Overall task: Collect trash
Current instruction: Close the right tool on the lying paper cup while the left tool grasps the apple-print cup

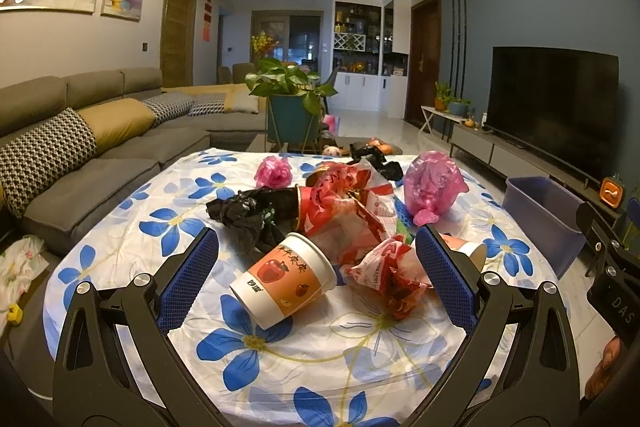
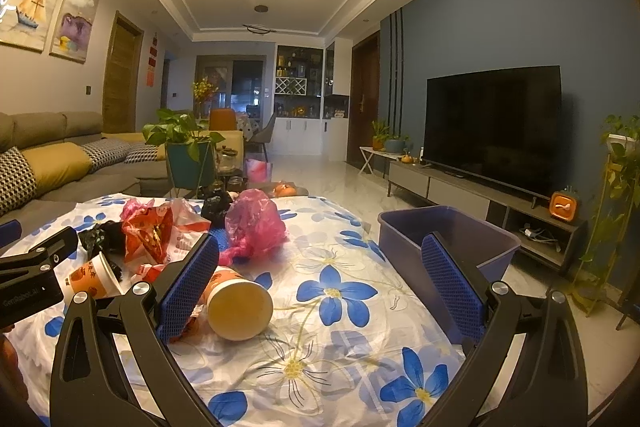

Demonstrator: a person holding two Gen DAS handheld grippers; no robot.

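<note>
Trash lies heaped on a table with a blue-flowered cloth. My left gripper is open, its blue pads either side of a tipped paper cup and a crumpled red-and-white wrapper. Behind them lie a black bag, a red printed bag and pink bags. My right gripper is open above the cloth; a second tipped cup lies beside its left pad. A purple bin stands past the table's right edge, behind the right pad.
A grey sofa runs along the left. A potted plant stands beyond the table. A TV on a low cabinet lines the right wall, with bare floor between. The other gripper's body shows at each view's edge.
</note>
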